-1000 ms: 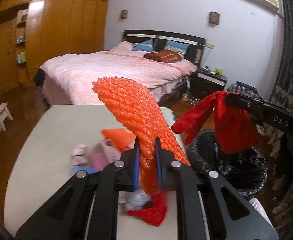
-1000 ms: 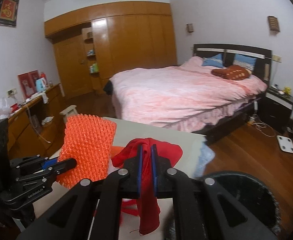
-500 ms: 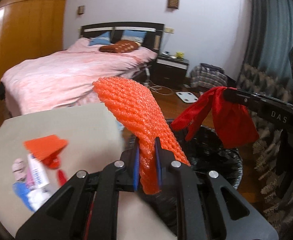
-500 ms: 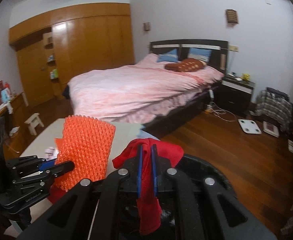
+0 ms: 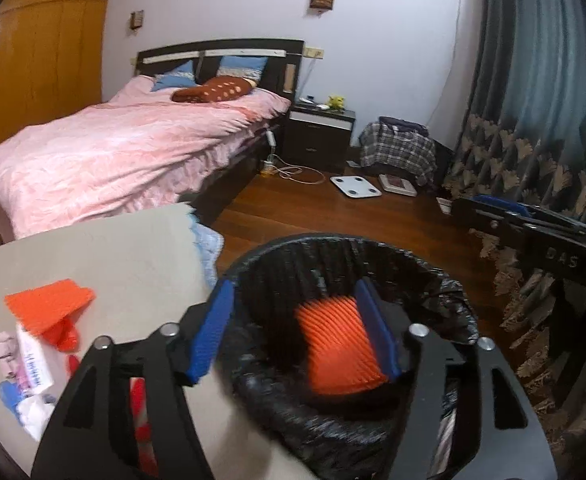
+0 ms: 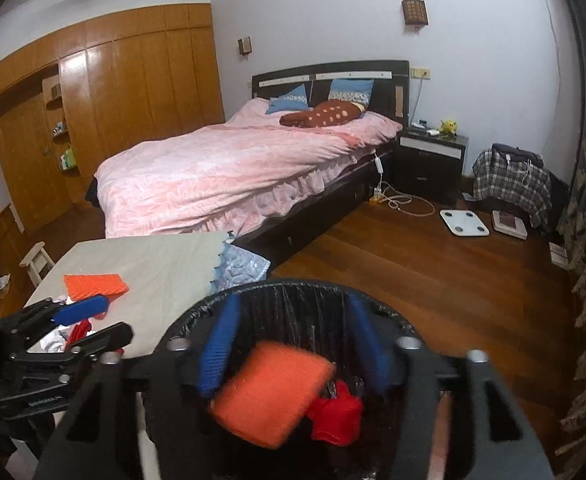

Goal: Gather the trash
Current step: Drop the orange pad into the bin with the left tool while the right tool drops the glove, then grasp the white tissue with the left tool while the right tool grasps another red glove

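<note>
Both grippers hang over the black-lined trash bin (image 5: 333, 242) beside the table. My left gripper (image 5: 295, 332) has its jaws opening, and no pad presses on anything. Below it the orange foam net (image 5: 337, 354) lies blurred inside the bin. My right gripper (image 6: 295, 344) is also opening with nothing gripped; the orange foam net (image 6: 273, 394) and the red cloth (image 6: 337, 410) sit below it in the bin (image 6: 293, 286). The left gripper (image 6: 93, 322) shows at the left of the right wrist view. An orange scrap (image 5: 49, 304), a tube (image 5: 33, 364) and other litter lie on the table (image 5: 133, 248).
A pink bed (image 6: 229, 176) stands behind the table. On the wooden floor lie a white scale (image 6: 464, 222), a cable and a plaid bag (image 6: 509, 180). A patterned curtain (image 5: 533, 152) hangs at the right, and a small white stool (image 6: 37, 262) stands at the left.
Both grippers have opened. The orange foam net left the left gripper and the red cloth left the right one; both now lie in the bin. The views shifted slightly further over the bin.
</note>
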